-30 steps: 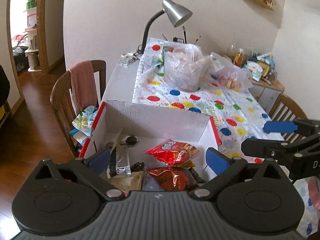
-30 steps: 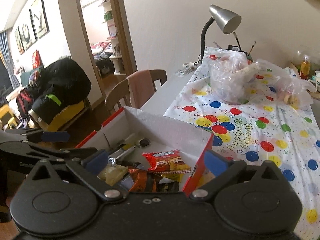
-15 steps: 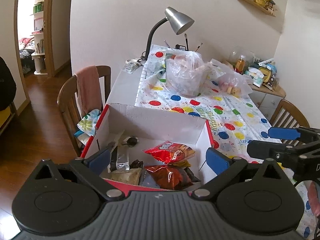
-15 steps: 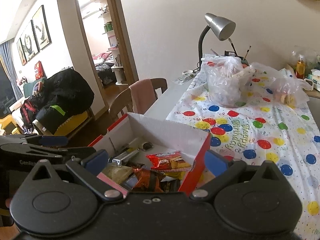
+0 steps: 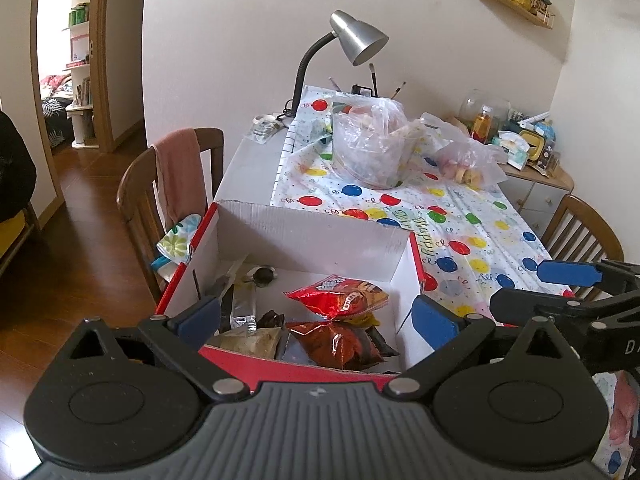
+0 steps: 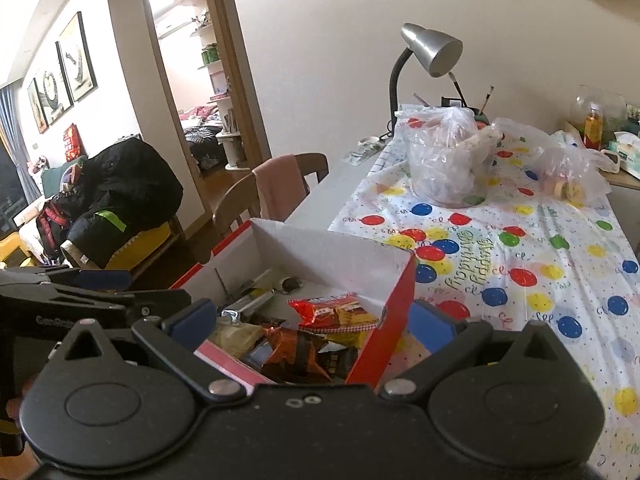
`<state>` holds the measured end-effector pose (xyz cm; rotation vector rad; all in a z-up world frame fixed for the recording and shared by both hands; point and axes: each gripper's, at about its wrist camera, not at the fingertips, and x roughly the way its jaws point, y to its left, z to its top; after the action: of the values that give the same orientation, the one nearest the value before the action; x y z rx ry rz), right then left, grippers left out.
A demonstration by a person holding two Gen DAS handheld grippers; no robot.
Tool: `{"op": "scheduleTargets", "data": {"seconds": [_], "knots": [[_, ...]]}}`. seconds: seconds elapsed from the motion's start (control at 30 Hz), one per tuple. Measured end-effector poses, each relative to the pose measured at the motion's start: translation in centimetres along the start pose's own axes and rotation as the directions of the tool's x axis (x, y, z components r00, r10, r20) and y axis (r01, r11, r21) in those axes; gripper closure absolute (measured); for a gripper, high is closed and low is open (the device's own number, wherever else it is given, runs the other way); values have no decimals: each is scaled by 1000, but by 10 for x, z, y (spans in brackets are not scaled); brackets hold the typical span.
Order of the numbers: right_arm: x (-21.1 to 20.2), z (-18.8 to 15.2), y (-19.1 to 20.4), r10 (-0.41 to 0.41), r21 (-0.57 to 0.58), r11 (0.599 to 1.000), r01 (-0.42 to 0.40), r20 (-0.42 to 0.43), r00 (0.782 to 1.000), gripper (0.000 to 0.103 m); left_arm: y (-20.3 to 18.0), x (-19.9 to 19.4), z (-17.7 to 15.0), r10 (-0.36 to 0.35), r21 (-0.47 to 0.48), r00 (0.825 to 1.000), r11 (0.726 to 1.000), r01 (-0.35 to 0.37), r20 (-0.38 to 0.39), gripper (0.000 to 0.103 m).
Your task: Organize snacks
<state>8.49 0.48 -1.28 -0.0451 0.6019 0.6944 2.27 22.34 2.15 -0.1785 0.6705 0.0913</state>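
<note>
Both claws, left (image 5: 316, 316) and right (image 6: 312, 318), gape empty above the snack box (image 5: 312, 232) at frame centre, seemingly choosing a packet (image 5: 336, 294) to grip next

My table (image 5: 248, 168), grey, a balloon-print cloth (image 5: 460, 216) over most of it, red-and-white snack box (image 5: 320, 232) at the near end, two clear bags (image 5: 372, 148) and a desk lamp (image 5: 356, 40) farther back.

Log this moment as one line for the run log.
stage: approach | left gripper: open, empty, over box | right gripper: open, empty, at box's right wall | snacks: red packet on the pile in box
</note>
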Motion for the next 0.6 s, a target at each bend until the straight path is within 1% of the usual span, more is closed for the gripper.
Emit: {"op": "scheduleTargets", "data": {"seconds": [0.6], "knots": [[-3, -8, -1, 4, 14, 1000, -4, -8, 1000, 0, -7, -4, -6, -8, -6, 1000, 1000, 8, -7, 1]]}}
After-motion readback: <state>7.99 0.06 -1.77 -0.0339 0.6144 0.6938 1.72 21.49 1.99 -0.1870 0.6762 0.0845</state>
